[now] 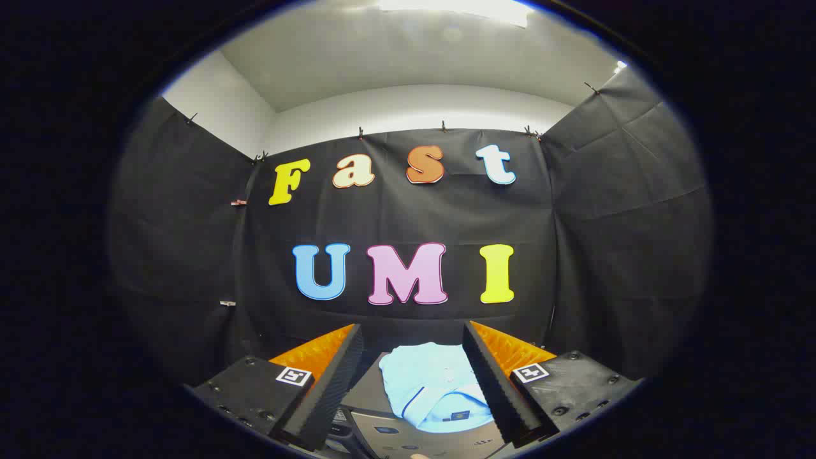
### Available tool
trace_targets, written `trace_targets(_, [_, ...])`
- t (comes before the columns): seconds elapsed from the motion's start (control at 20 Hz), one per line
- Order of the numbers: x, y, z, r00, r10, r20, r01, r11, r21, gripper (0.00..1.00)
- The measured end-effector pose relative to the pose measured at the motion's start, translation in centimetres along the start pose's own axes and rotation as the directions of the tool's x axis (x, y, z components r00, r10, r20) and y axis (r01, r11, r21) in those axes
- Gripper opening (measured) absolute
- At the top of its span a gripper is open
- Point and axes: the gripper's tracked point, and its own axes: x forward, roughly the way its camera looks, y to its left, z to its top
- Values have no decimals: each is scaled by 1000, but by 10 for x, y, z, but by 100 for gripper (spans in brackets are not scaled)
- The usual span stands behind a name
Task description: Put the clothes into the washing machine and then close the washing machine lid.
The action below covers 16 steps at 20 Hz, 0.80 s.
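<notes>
A folded light-blue shirt (433, 389) with a dark trim line and a small dark patch lies flat on top of a grey washing machine (421, 440), whose top panel shows just below the cloth. My gripper (413, 338) is open, its two black-and-orange fingers (331, 376) spread wide on either side of the shirt. The shirt sits below and between the fingers, which do not touch it. The machine's lid and its opening are hidden from here.
Black cloth walls (191, 255) close in the booth on the left, back and right, close behind the machine. White wall and ceiling with a bright light show above them.
</notes>
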Motion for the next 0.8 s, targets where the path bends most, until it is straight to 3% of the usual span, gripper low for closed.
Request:
trace_targets(0.35, [2,-3,-7,999,-28,-35,28,1000,2,98])
trace_targets(0.8, [-1,-2,-5,1000,-5,-31,4,1000,-13,99])
